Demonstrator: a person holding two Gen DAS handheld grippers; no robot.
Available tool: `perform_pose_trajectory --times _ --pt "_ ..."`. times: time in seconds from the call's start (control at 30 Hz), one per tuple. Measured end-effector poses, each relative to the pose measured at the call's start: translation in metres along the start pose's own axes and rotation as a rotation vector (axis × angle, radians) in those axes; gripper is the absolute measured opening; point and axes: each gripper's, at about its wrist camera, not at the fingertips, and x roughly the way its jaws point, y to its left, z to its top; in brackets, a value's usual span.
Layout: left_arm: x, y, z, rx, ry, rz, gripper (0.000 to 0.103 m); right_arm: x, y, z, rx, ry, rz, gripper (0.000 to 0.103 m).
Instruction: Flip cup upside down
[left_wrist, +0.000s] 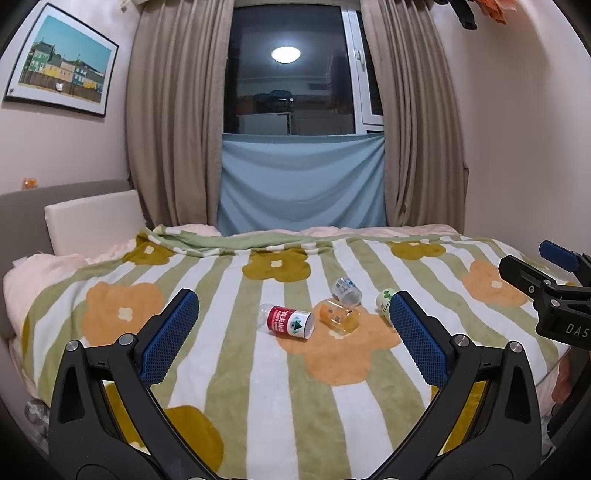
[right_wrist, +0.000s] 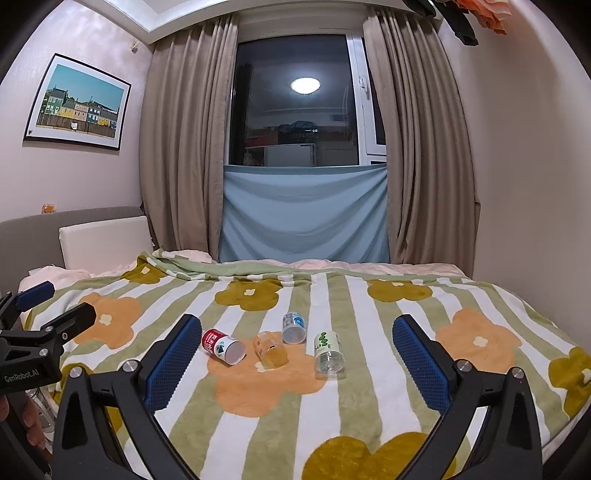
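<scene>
- A bed (left_wrist: 258, 369) with a striped flower blanket.
- Brown curtains (left_wrist: 173, 110) beside a dark window (left_wrist: 288, 74).
- A picture (left_wrist: 62, 62) on the pink wall (left_wrist: 517, 110).

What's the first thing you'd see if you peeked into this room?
Probably the big flowery striped blanket spread over the bed, with four little cups lying on their sides in the middle: a red one, an orange one, a blue one and a green-dotted one. Behind it, a dark window shines with a lamp's reflection, and both tools are open in front.
</scene>
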Motion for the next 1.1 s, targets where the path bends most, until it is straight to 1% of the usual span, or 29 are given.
perform_pose_trajectory --times 0.17,0.37,1.1 --pt "0.0007 0.0019 0.0011 -0.004 0.004 0.001 0.103 0.0027 0.0006 0.0008 -0.004 0.002 0.0 0.103" --pt "0.0027 0.0051 0.0004 -0.012 -0.001 0.007 0.103 0.008 -0.001 0.0018 -0.01 0.009 -0.027 0.103" --pt "0.0031 0.0061 -0.0039 -0.006 -0.004 -0.001 0.103 0.0095 -0.0021 0.0016 -0.014 0.011 -0.034 0.103"
